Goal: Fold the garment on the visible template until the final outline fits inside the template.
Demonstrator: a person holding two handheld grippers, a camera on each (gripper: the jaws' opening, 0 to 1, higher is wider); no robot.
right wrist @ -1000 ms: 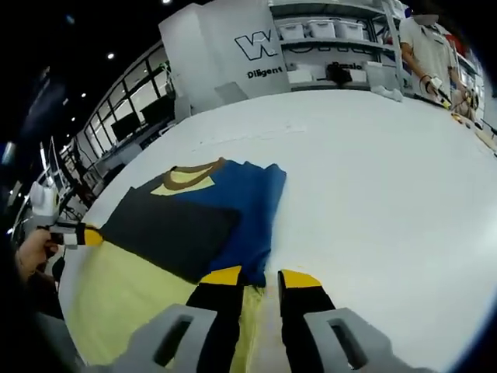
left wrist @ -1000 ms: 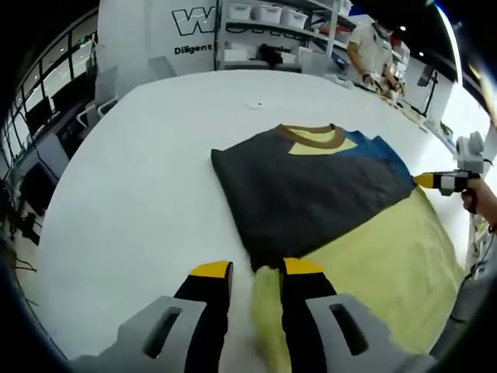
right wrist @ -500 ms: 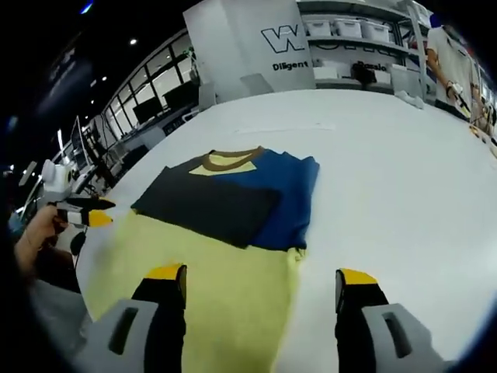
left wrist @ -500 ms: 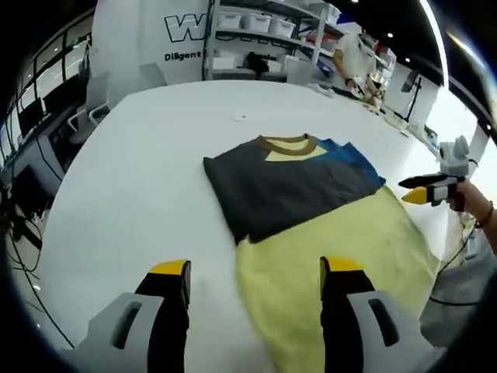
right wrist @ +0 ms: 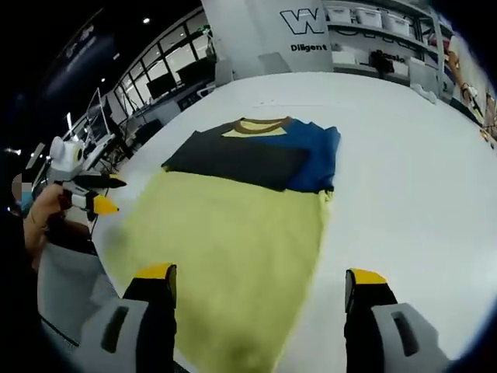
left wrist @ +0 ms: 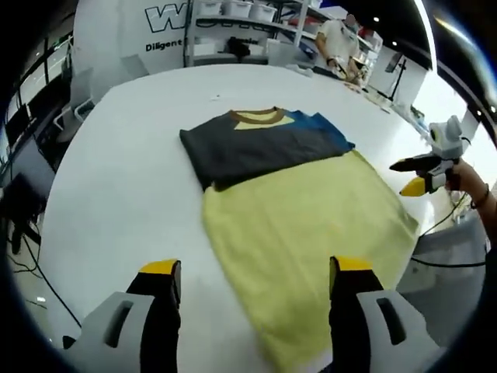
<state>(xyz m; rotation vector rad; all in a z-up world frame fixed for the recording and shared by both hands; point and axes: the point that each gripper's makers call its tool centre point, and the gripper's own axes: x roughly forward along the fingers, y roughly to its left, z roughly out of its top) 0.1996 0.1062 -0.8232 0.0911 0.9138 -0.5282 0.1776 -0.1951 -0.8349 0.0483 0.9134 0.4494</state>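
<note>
A shirt lies flat on the white table (left wrist: 124, 155). Its yellow body (left wrist: 303, 225) stretches toward me, and its dark grey sleeve (left wrist: 233, 148) and blue sleeve (left wrist: 326, 132) are folded across the chest under a brown collar (left wrist: 256, 115). My left gripper (left wrist: 255, 268) hovers open over the near hem, holding nothing. My right gripper (right wrist: 261, 273) is open too, above the yellow body (right wrist: 225, 241). In the left gripper view the right gripper (left wrist: 408, 176) stands open beside the shirt's right edge. The left gripper (right wrist: 111, 194) shows open at the left of the right gripper view.
The table edge (left wrist: 70, 311) runs close on the near side, with floor and cables beyond. A white sign wall (left wrist: 155, 31) and shelves with bins (left wrist: 248, 15) stand at the back. A person (left wrist: 334, 43) works at the far end. Chairs and desks (right wrist: 132, 124) flank the table.
One second ago both grippers were shut on the yellow hem. They have since opened, let the hem go and drawn back; the yellow body now lies spread flat.
</note>
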